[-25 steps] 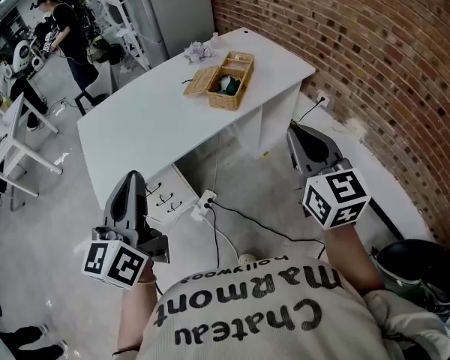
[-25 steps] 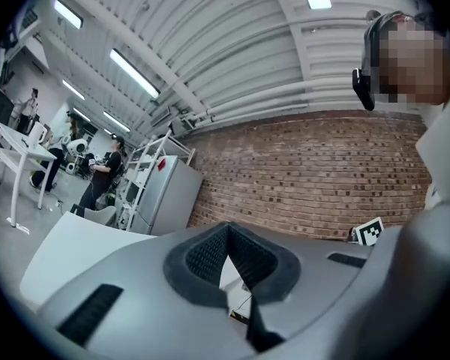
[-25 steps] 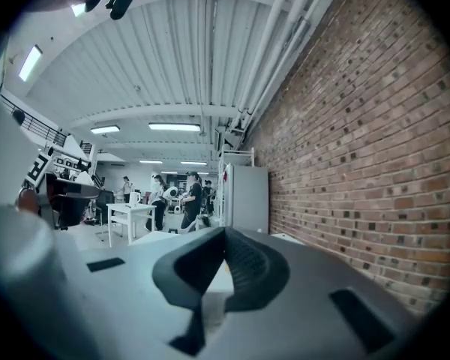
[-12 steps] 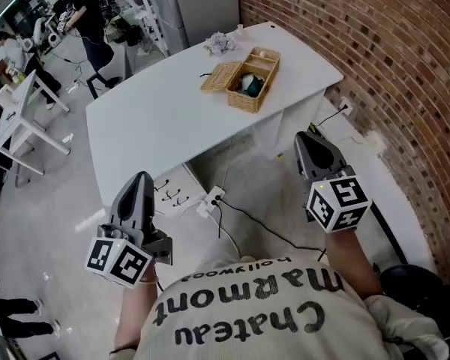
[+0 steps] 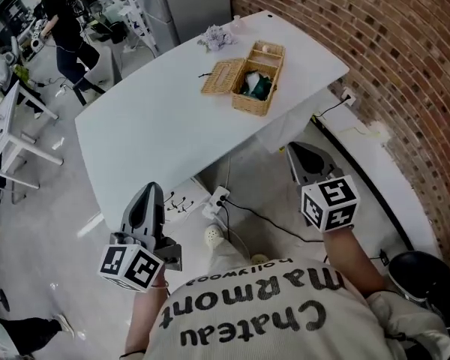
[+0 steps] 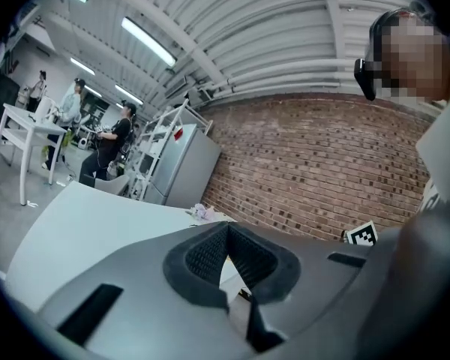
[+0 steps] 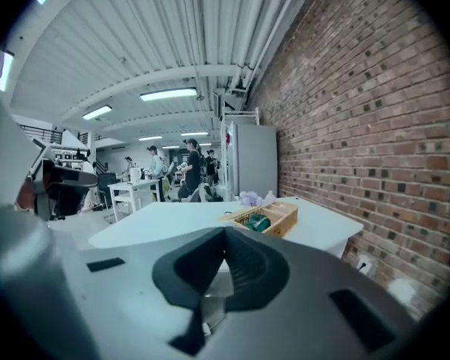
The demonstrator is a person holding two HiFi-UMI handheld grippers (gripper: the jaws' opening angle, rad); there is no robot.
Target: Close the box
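A wicker box (image 5: 257, 78) stands open on the far right part of the white table (image 5: 157, 133), its lid (image 5: 222, 76) laid flat to its left and something green inside. The right gripper view shows the same box (image 7: 266, 218) far ahead. My left gripper (image 5: 149, 195) and right gripper (image 5: 300, 153) hang over the floor, well short of the table, both shut and holding nothing. In the left gripper view the jaws (image 6: 226, 257) meet with the table behind them.
A crumpled pale cloth (image 5: 217, 36) lies on the table beyond the box. A brick wall (image 5: 390, 43) runs along the right. A power strip and cables (image 5: 219, 199) lie on the floor under the table. People and white desks (image 5: 15, 118) are at the far left.
The view has shifted, so the table and box now sit nearer and more central. Both grippers stay shut and hang lower in the picture.
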